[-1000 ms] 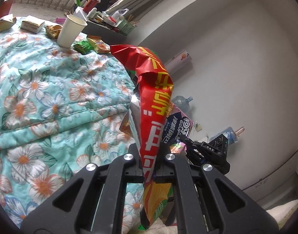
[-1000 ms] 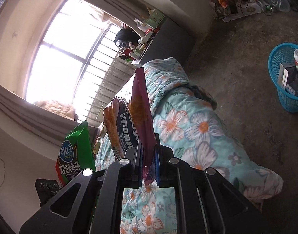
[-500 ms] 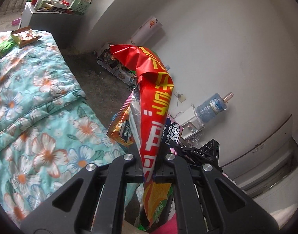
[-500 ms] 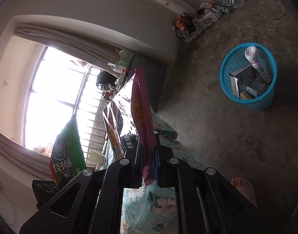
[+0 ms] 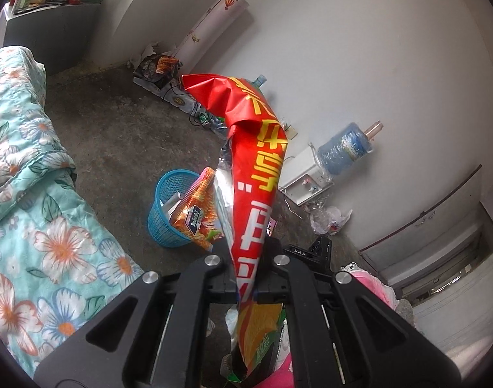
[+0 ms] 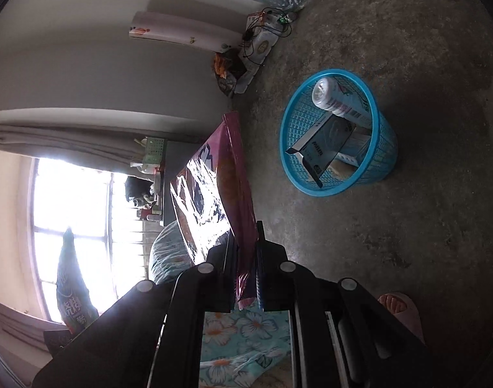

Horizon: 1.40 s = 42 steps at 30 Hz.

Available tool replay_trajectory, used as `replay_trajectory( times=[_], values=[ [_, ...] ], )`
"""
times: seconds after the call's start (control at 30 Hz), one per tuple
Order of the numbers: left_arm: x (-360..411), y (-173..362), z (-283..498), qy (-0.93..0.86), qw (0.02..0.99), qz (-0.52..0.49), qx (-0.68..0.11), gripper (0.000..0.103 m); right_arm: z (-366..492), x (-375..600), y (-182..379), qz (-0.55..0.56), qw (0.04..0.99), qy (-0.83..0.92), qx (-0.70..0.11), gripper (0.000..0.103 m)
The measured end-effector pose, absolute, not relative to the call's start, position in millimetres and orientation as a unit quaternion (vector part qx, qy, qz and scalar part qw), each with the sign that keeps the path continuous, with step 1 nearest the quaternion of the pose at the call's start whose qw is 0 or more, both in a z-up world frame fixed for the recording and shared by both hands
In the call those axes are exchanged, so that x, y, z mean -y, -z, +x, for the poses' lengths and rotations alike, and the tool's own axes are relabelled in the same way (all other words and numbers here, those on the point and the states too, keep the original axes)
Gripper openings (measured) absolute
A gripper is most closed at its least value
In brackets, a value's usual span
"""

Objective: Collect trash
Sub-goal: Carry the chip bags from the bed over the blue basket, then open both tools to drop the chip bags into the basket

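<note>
Left tongs (image 5: 246, 286) clamp red wrapper (image 5: 259, 174), long axis upright.

wrist views, angled down, sharing basket (image 5: 169, 208) (image 6: 338, 135)

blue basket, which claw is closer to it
Right, probably. The basket looms large just ahead and right of the right claw. From the left claw it looks smaller and sits ahead to the left, partly behind the right claw's bag.
</note>
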<state>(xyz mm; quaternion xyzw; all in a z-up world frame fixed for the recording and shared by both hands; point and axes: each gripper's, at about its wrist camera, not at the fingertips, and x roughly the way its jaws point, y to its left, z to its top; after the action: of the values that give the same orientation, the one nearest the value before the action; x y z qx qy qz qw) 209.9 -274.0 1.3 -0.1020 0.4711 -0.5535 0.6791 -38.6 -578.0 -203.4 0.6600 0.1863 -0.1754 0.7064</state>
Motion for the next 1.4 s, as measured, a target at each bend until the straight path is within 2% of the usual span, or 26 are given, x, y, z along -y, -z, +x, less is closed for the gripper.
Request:
replay_trajectory(
  times=[0.17, 0.43, 0.63, 0.93, 1.03, 1.13, 1.2, 1.23, 1.27, 1.4],
  values=[
    [303, 11, 225, 0.551, 0.671, -0.085, -0.490, 0.002, -16, 617, 256, 0.665, 0.681, 0.215, -0.219, 0.010],
    [390, 46, 256, 0.539, 0.628, -0.019, -0.561, 0.002, 35, 673, 332, 0.632, 0.642, 0.284, -0.327, 0.010],
    [465, 101, 269, 0.521, 0.579, 0.038, -0.626, 0.002, 60, 697, 339, 0.603, 0.639, 0.312, -0.360, 0.010],
    [558, 208, 273, 0.492, 0.507, 0.095, -0.701, 0.002, 52, 706, 339, 0.630, 0.638, 0.303, -0.324, 0.010],
    [575, 248, 276, 0.457, 0.513, 0.104, -0.719, 0.002, 46, 706, 334, 0.630, 0.645, 0.306, -0.308, 0.013],
    [590, 279, 280, 0.431, 0.521, 0.109, -0.729, 0.003, 42, 708, 321, 0.617, 0.656, 0.319, -0.294, 0.025],
    [597, 293, 282, 0.419, 0.523, 0.111, -0.734, 0.003, 36, 705, 307, 0.599, 0.669, 0.331, -0.288, 0.043],
    [599, 297, 282, 0.417, 0.524, 0.109, -0.735, 0.003, 33, 703, 299, 0.588, 0.679, 0.338, -0.281, 0.047],
    [601, 301, 283, 0.415, 0.527, 0.108, -0.734, 0.003, 31, 700, 291, 0.573, 0.687, 0.349, -0.279, 0.050],
    [608, 315, 289, 0.413, 0.532, 0.099, -0.733, 0.003, 34, 676, 248, 0.494, 0.746, 0.362, -0.261, 0.050]
  ],
)
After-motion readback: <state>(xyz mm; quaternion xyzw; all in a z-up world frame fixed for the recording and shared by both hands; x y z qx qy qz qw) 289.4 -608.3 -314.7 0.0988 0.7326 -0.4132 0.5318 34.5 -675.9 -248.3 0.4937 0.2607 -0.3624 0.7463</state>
